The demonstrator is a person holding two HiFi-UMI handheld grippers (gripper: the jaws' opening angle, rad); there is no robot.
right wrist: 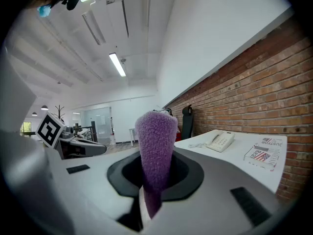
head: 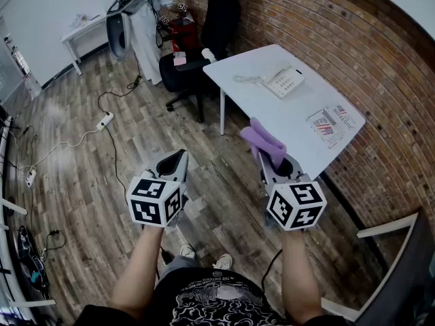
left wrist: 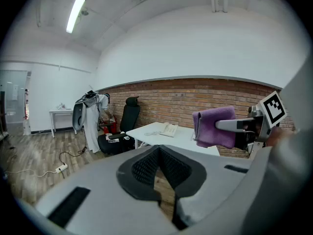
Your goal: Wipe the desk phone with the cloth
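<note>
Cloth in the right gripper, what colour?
Purple. The cloth shows best in the right gripper view.

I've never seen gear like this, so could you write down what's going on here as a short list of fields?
left gripper: jaws shut, nothing between them
right gripper: jaws shut on the purple cloth
desk phone: lies on the white table, apart from both grippers
also on table: printed booklet
wiping: not yet begun; both grippers are over the wooden floor

Only "Real", beside a flag print, on the printed sheet; remaining print too small.
</note>
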